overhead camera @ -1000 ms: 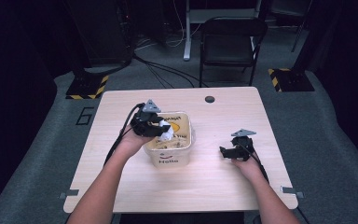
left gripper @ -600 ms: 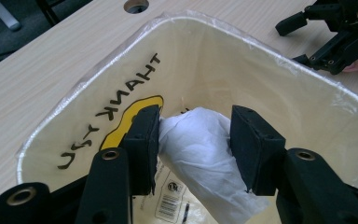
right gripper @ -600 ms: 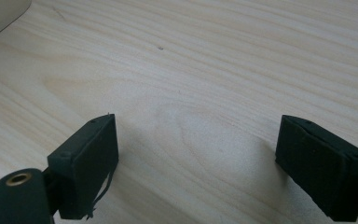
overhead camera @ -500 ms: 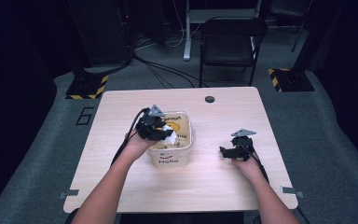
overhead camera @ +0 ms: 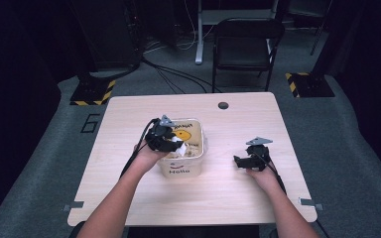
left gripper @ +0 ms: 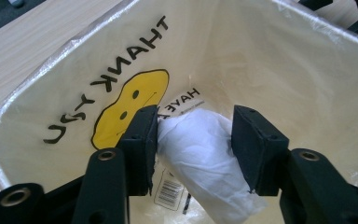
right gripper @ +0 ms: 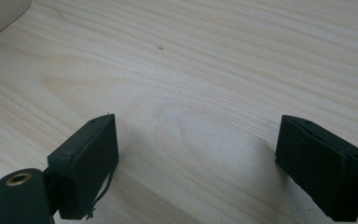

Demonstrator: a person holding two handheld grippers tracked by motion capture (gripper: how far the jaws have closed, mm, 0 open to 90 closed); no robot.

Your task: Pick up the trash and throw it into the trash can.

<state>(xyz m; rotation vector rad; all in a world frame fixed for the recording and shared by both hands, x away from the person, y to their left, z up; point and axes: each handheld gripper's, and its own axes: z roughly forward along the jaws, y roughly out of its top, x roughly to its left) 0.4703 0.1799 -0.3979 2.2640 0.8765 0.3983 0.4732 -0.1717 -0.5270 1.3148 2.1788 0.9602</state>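
Sitting on the wooden table [overhead camera: 228, 188] is one cream tub [overhead camera: 198, 148], lined with a plastic bag [left gripper: 270, 60]; one crumpled white wad [left gripper: 200, 149], paper or plastic, hangs inside it, between the jaws of the left gripper [left gripper: 193, 140]; two grippers are on show, one in each hand. The bag's inner wall carries a yellow smiley face [left gripper: 128, 105] with "THANK YOU" curved round it in black, read upside down in the left gripper view; a smaller line beginning "HAVE A" runs below the face, the rest hidden behind the wad; a barcode label [left gripper: 170, 186] lies at the bottom; the tub's outer front reads "Hello" in the high view. The left gripper's jaws stand partly apart, one pad pressed to the wad's side and the other at or just off its far side, so the wad appears lightly held over the tub's inside; the left hand [overhead camera: 149, 156] reaches in from the tub's left rim, forearm angled up from the bottom edge. The right gripper [right gripper: 196, 163] rests low over bare wood well to the right of the tub, jaws spread wide with nothing between them; the right hand [overhead camera: 258, 173] grips it from behind.
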